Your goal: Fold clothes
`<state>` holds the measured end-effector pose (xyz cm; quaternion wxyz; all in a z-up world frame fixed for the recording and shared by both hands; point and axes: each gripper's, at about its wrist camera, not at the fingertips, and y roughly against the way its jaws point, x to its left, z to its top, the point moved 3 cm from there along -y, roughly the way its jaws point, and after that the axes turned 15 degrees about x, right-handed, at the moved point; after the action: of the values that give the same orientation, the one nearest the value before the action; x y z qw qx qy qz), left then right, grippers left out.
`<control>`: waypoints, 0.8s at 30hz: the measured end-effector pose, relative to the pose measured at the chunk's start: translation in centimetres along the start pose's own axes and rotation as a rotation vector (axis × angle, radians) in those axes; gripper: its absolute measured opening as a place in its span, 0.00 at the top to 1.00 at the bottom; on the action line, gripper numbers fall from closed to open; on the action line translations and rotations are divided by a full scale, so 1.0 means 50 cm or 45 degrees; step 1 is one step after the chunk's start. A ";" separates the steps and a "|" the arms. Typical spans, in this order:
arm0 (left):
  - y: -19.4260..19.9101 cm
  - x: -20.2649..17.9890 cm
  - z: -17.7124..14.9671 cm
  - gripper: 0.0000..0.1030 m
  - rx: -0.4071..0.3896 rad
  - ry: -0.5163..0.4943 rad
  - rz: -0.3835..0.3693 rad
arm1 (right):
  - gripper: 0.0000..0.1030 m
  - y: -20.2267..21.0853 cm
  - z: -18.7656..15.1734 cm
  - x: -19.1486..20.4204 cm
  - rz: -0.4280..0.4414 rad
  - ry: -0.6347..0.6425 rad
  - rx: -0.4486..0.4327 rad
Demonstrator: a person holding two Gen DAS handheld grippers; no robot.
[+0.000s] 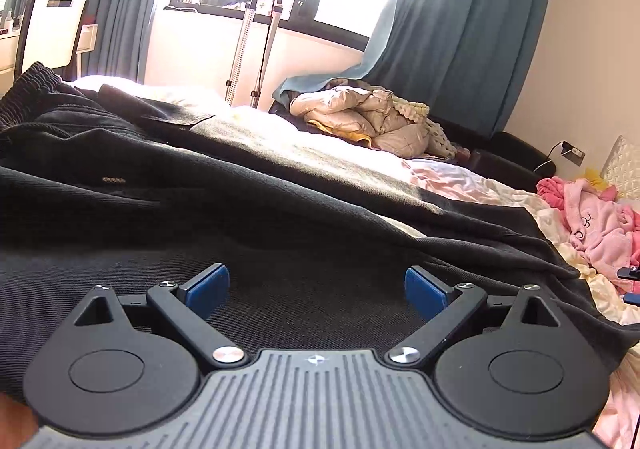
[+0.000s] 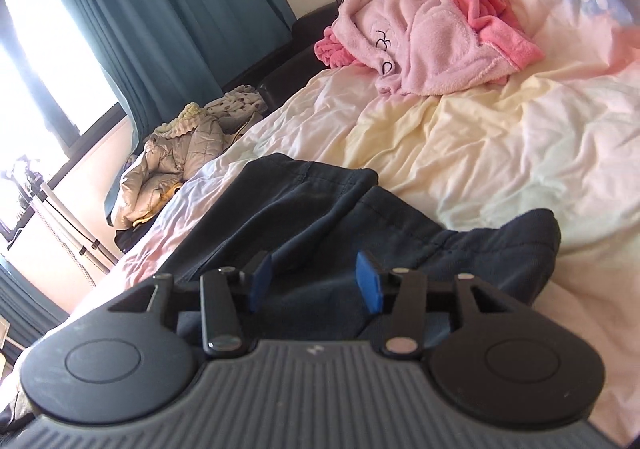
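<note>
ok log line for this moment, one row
stage: mid-fold | left claw: open over dark trousers | right claw: open, nothing gripped | pink robe: unfolded on bed

readable text: none | dark trousers (image 1: 200, 185): small pale mark, too blurred to read | pink robe (image 2: 432, 49): dark embroidered curls, not legible as letters | left gripper (image 1: 316, 291) housing: small emblem, no lettering

The bed (image 2: 460, 153) wears a rumpled pale sheet — cream, pink and white. Dark trousers (image 2: 320, 217) lie spread across its near side; a pink fleecy robe (image 2: 424, 45) is heaped at the far end — well apart from them.
</note>
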<state>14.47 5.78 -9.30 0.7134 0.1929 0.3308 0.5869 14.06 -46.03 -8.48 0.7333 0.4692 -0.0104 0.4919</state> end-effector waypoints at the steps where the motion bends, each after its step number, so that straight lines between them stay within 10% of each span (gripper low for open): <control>1: 0.010 -0.001 0.001 0.07 -0.003 -0.006 0.007 | 0.52 0.011 -0.014 0.004 -0.017 0.045 -0.001; 11: 0.111 -0.011 -0.006 0.07 -0.089 -0.176 0.127 | 0.52 0.095 -0.118 0.049 -0.092 0.400 -0.003; 24: 0.250 0.117 0.027 0.06 -0.061 0.047 0.350 | 0.49 0.118 -0.159 0.069 0.008 0.473 0.026</control>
<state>7.10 14.54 -1.49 0.6243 0.2084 0.3003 0.6904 7.96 -37.55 -7.27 0.7164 0.3776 0.1285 0.5724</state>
